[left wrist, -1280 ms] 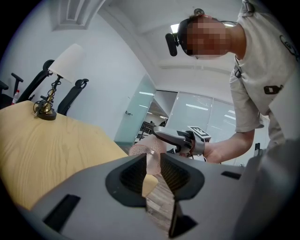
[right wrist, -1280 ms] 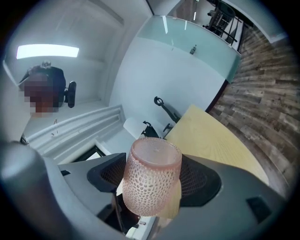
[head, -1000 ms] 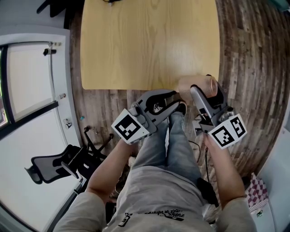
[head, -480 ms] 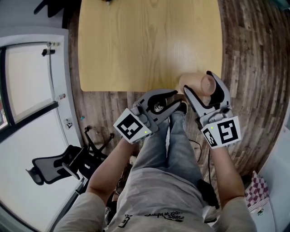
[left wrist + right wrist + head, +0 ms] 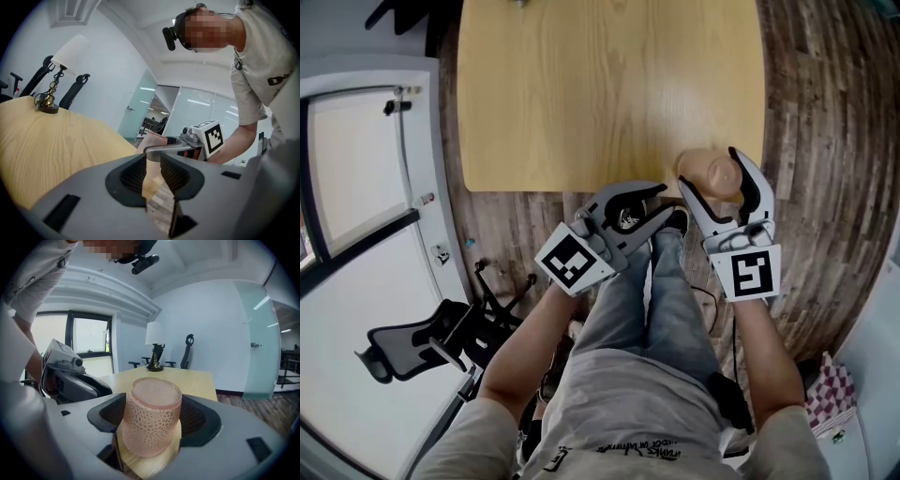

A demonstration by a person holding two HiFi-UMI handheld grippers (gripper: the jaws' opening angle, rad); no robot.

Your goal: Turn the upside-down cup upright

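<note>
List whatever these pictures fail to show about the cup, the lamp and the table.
- Cup, near end: in the right gripper view it is sunk between the jaws of the right gripper, so that end is unseen.
- Cup against table: in the head view the gripper covers the underside, so contact cannot be told.
- Lamp: cut off by the head view's top edge.
- Cup in the left gripper view: mostly behind the right gripper's jaw.

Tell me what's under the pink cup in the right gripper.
Light wooden table shows below the cup, held in the right gripper. Whether the cup touches the wood is hidden by its own body.
</note>
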